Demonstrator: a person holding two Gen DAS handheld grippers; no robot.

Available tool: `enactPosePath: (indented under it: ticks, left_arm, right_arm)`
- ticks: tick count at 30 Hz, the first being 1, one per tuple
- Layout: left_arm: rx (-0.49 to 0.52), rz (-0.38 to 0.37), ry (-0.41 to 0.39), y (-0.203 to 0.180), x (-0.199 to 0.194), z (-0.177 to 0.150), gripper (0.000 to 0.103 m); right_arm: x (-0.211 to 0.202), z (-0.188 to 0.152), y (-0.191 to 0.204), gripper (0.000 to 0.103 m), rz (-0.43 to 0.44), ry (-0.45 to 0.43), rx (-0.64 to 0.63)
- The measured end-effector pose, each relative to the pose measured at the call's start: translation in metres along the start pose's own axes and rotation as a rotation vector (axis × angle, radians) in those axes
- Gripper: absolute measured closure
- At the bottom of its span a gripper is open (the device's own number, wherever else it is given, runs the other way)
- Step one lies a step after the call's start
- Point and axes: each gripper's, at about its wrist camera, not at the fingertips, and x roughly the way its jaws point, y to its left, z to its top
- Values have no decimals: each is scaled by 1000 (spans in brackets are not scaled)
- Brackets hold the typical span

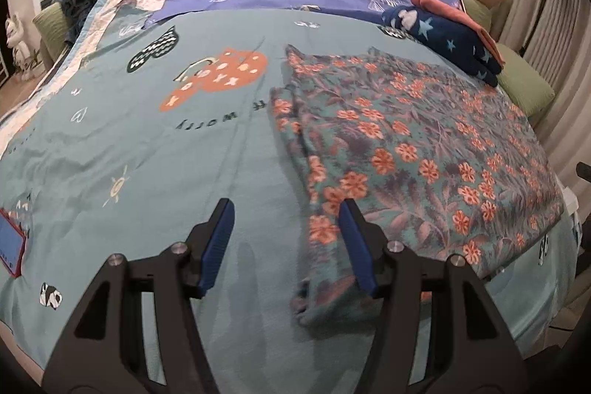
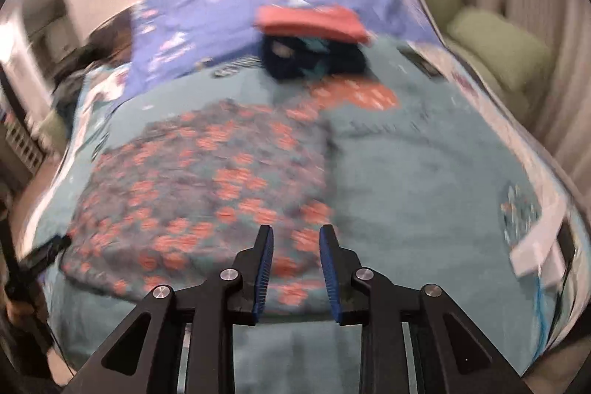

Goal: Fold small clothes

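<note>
Both tongs released, empty — left gripper (image 1: 286, 209), right gripper (image 2: 296, 234) above floral garment (image 1: 417, 143). Pinch near corners evenly, fold toward far edge — keep flat.

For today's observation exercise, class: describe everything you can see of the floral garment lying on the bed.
The floral garment is soft, fleecy-looking cloth, teal with orange flowers and purplish leaves. It lies spread nearly flat on the teal bedspread, already folded over into a rough rectangle, with a narrower strip trailing from its near corner. Neither claw grips it. It rests on the bedspread alone.
</note>
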Motion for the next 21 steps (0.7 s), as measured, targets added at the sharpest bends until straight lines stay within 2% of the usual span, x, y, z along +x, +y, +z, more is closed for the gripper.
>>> enactPosePath:
  ticks: [3,6,8,11,14,17,21]
  left_arm:
    - [-46,15,-11,18,-6,0,43]
    - [-90,35,-25,37,-16,-3,43]
    - [-105,37,-32,44,-22,-6,43]
    - [-126,36,-40,54,-29,-11,43]
    - [-138,29,-42,61,-33,-15,42]
    - [-143,17,-47,67,-35,-16,42]
    - [-169,-7,-50,77,-33,-15,42]
  right_arm:
    - [-3,-1,63,61,82,-30,-184]
    - [8,-10,131,60,224,-18,-339]
    - [17,-19,167,60,275,1,-417]
    - [25,-40,225,60,291,-14,-578]
    - [29,-59,264,60,309,-36,-709]
    - [37,-72,286,60,303,-37,-783]
    - [49,-83,305,60,251,-51,-835]
